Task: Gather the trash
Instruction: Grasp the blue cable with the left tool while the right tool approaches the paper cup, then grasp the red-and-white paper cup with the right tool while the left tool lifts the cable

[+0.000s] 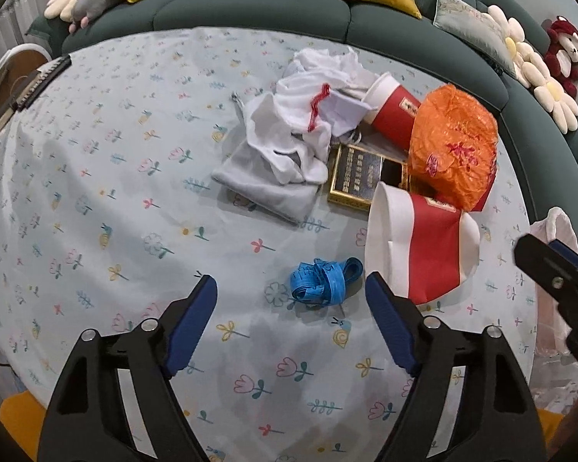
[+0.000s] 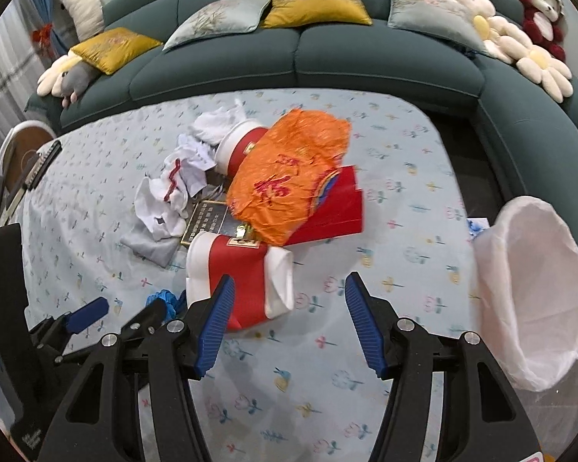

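My left gripper (image 1: 291,287) stands open just above the flowered tablecloth (image 1: 96,192). A crumpled blue tape (image 1: 321,281) lies between its fingertips, nearer the right one, and neither pad touches it. My right gripper (image 2: 289,285) is open over a flattened red-and-white paper cup (image 2: 242,265). The cup's white end lies between the fingers, and the left finger covers part of its side. Beyond lie an orange plastic bag (image 2: 289,177), a second red cup (image 2: 239,146), white tissues (image 1: 308,115) and a gold-edged dark box (image 1: 360,177).
A bin lined with a white bag (image 2: 531,296) stands off the table's right edge. A red box (image 2: 339,208) sits under the orange bag and a grey cloth (image 1: 266,188) under the tissues. A dark green sofa (image 2: 308,61) with cushions curves behind the table.
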{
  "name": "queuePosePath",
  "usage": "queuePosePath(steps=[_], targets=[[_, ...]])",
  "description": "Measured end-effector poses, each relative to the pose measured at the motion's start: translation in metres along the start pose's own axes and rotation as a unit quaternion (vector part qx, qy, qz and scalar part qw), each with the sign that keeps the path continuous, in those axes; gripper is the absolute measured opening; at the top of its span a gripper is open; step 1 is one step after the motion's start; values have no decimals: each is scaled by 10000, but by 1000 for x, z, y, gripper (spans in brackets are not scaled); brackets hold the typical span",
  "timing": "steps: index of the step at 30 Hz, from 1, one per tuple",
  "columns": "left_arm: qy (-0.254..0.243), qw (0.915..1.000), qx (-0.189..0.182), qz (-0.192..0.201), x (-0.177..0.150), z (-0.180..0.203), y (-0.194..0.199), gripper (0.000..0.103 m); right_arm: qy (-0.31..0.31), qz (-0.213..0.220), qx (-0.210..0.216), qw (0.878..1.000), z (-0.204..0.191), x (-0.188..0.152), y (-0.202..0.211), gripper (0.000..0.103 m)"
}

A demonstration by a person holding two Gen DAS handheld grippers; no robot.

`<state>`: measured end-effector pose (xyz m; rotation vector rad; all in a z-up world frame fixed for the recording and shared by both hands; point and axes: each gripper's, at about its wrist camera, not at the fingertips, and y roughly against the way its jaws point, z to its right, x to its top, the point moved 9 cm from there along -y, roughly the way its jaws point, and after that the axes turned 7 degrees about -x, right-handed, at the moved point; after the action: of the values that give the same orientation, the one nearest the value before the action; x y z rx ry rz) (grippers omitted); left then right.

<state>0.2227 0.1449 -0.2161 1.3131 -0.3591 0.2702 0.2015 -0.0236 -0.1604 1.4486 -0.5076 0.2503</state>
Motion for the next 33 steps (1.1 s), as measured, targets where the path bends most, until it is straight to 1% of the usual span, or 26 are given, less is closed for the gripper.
queuePosePath(steps=[3,6,7,9,11,12,14,15,16,17,20,26,30,33], targets=[[30,9999,-64,-103,-2,0,-8,65,61,-120,72,9999,-7,-1,-12,51],[98,9997,-113,-190,-3,0,-15,58,98,-210,58,9997,-10,-2,-23,51],[137,9995,-155,-228,-4,0,-17,54,105,-239,52,9996,-10,-2,-26,49],[179,9993,-187,-283,-6,-1,-21,50,89,-337,70,9994,-11,-4,-34,44],[196,9990,-238,-332,-8,0,-24,44,26,-437,98,9990,-10,-7,-42,40],[194,9989,-266,-335,-9,1,-25,43,3,-486,115,9988,-10,-8,-45,36],[160,9989,-292,-318,-8,2,-25,36,-21,-583,144,9982,-10,-11,-50,32],[128,9989,-310,-314,-8,4,-25,33,-31,-629,155,9979,-10,-13,-52,27],[85,9990,-318,-314,-8,7,-24,29,-41,-658,209,9976,-10,-15,-53,25],[57,9991,-297,-305,-7,8,-24,28,-37,-653,274,9975,-11,-16,-52,19],[52,9990,-311,-311,-6,11,-22,26,40,-609,306,9977,-13,-16,-46,12],[-67,9992,-333,-195,-6,23,-6,25,-38,-398,388,9984,-2,-11,-23,12],[-138,9991,-387,-100,-4,37,9,25,-157,-151,347,9992,17,-8,1,12],[-257,9986,-461,16,-3,56,24,25,-296,-20,313,9991,35,-7,17,12]])
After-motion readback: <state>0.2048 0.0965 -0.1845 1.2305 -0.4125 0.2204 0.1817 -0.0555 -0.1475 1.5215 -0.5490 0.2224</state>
